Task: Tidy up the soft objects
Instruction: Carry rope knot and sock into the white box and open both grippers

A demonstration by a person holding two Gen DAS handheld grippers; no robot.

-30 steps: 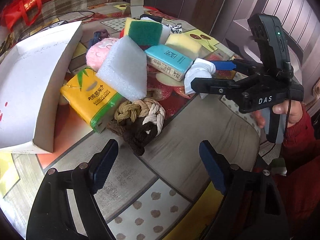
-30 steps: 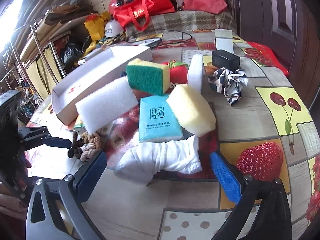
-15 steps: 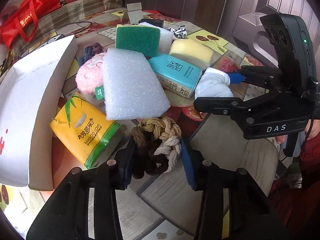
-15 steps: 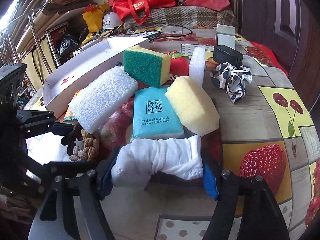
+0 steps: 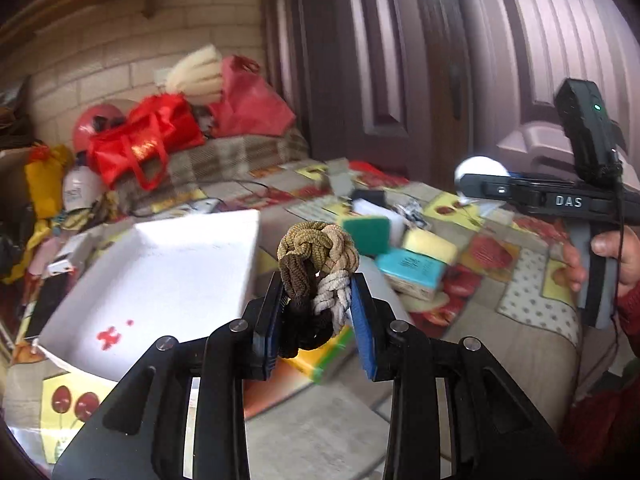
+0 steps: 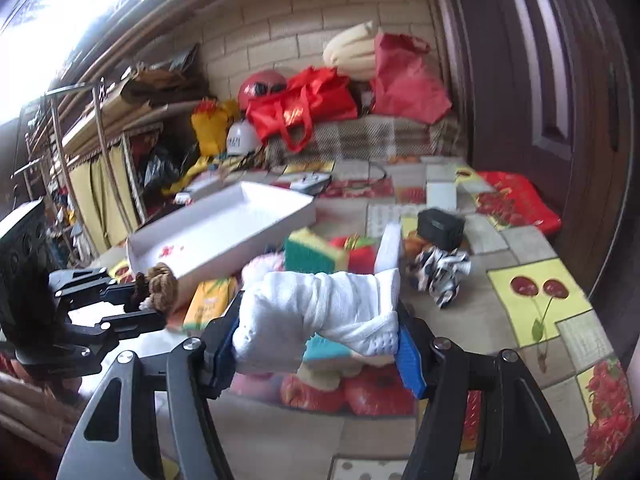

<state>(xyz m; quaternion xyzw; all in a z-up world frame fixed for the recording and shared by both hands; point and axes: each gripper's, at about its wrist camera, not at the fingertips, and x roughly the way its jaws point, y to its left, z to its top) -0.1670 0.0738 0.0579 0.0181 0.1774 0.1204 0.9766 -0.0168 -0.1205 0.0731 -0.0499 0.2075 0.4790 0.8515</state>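
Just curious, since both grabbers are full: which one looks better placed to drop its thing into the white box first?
Probably the left gripper: its braided rope knot hangs right beside the white box. The right gripper, with the white sock, looks farther away.

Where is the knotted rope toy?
The knotted rope toy is pinched in the left claw, up off the table, with the white box behind it.

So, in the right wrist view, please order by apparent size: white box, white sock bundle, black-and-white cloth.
1. white box
2. white sock bundle, nearest the camera, so likely enlarged
3. black-and-white cloth
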